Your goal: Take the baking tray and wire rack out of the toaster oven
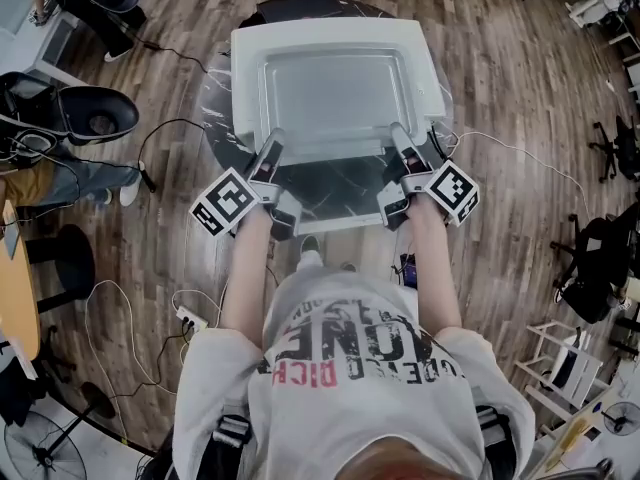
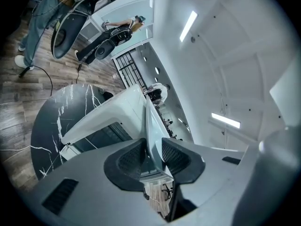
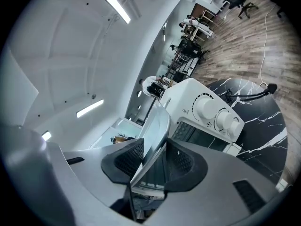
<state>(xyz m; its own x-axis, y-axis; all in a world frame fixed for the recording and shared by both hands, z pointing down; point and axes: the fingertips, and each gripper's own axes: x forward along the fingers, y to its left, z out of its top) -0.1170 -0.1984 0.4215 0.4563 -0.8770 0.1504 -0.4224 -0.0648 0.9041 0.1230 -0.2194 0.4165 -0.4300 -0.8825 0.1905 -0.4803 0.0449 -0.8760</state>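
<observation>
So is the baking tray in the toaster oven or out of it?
Out. The left gripper and right gripper clamp the baking tray by its near rim, above the toaster oven.

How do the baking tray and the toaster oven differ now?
The baking tray is thin, shallow grey metal; the toaster oven is a white box with knobs. The tray is gripped at its near rim by the left hand-held gripper and the right hand-held gripper; the oven stands on the black table. Both are rectangular.

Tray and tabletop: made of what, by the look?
The baking tray: thin sheet metal, dull silver-grey satin finish with soft reflections, likely aluminium or steel. The tabletop: glossy black with white veins; marble or marble-look laminate, cannot tell which.
</observation>
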